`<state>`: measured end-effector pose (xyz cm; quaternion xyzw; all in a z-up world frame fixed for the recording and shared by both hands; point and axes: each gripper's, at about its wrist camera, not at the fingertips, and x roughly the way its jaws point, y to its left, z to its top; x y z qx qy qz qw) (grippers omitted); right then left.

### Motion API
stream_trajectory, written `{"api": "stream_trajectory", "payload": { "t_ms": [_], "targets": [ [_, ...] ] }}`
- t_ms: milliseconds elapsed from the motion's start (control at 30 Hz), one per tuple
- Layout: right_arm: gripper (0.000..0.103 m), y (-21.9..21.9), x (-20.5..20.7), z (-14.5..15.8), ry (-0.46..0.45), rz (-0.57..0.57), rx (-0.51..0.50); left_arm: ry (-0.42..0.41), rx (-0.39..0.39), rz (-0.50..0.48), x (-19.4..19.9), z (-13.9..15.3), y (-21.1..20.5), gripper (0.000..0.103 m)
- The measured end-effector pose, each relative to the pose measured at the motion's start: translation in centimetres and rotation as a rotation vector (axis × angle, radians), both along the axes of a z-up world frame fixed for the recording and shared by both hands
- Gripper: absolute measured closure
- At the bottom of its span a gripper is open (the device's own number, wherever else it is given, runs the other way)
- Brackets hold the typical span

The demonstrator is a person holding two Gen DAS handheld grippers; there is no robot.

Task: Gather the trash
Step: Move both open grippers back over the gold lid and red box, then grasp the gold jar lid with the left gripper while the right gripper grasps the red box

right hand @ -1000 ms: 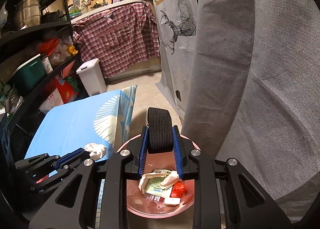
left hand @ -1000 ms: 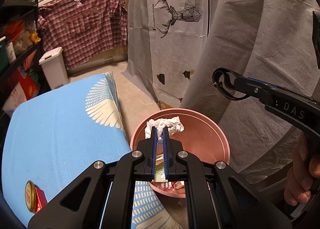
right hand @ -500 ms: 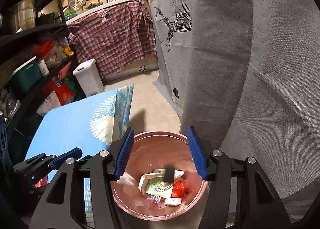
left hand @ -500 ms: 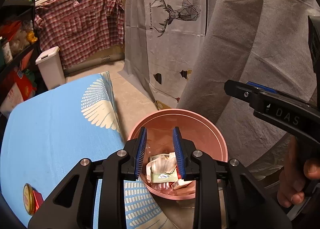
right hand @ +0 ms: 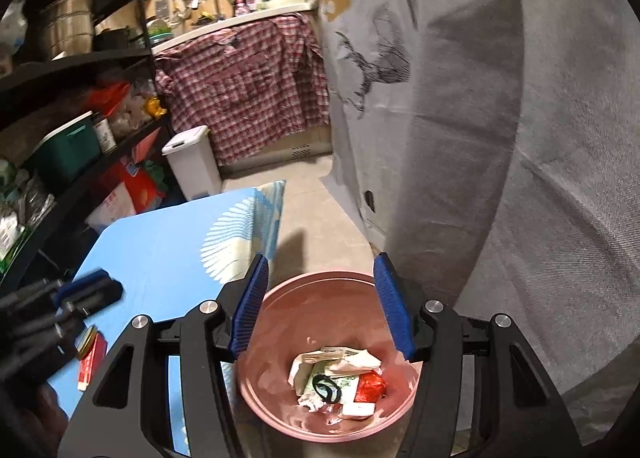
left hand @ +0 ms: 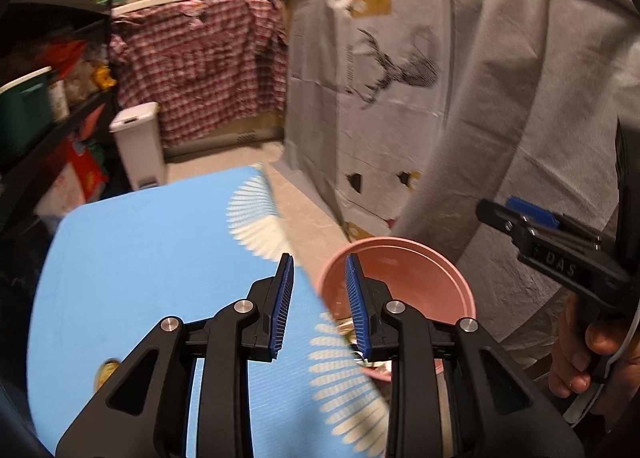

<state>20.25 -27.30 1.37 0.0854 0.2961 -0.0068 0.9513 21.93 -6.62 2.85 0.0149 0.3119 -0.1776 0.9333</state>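
Both tools had let go since a second before: the crumpled white tissue and the black elastic band they had pinched now lay down in the round pink plastic bin point(right hand: 256, 386), and the left tool point(left hand: 318, 270) had drifted off the bin toward the counter. Its ribbed blue pads point(left hand: 283, 310) stood a narrow gap apart with nothing between them, hanging over the edge of the smooth blue counter point(left hand: 140, 258) printed with a pale fan of feather shapes. The right tool point(right hand: 320, 290) stood wider, empty, its pads straddling the bin's mouth from above. At the bottom sat the trash point(right hand: 340, 378): wrinkled white paper, a flat printed packet, a shiny red wrapper, and the looped black band point(right hand: 326, 388) on top. Near the counter's close corner lay a round gold lid point(right hand: 86, 342) touching a flat red packet point(right hand: 92, 364). Grey woven cloth point(right hand: 540, 178) hung in soft folds behind the bin.
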Motion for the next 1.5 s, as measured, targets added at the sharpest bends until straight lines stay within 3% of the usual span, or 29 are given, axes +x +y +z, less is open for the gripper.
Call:
{"api": "stream_trajectory", "payload": {
  "t_ms": [133, 433, 733, 900, 1067, 1400, 1500],
  "targets": [
    [0.047, 2.8, -1.2, 0.3, -0.013, 0.047, 0.019, -0.024, -0.009, 0.071, -1.2, 1.2, 4.5, 0.076],
    [0.047, 14.0, -4.4, -1.6, 0.006, 0.227, 0.037, -0.060, -0.020, 0.237, -4.4, 2.8, 15.1, 0.076],
    [0.047, 24.1, -5.0, -5.0, 0.063, 0.428, -0.001, -0.002, -0.014, 0.365, -6.2, 0.1, 23.0, 0.076],
    [0.047, 28.6, -4.6, -7.7, 0.129, 0.551, -0.038, 0.045, -0.003, 0.319, -7.0, -4.2, 24.6, 0.076],
    [0.043, 30.3, -4.0, -9.7, 0.189, 0.598, -0.064, 0.109, 0.084, 0.234, -6.9, -9.1, 23.9, 0.076],
    [0.043, 31.2, -2.5, -11.5, 0.256, 0.612, -0.082, 0.167, 0.119, 0.167, -4.9, -11.5, 22.7, 0.075],
    [0.043, 30.9, -2.2, -11.8, 0.278, 0.606, -0.080, 0.187, 0.120, 0.151, -4.6, -12.0, 22.1, 0.063]
  ]
}}
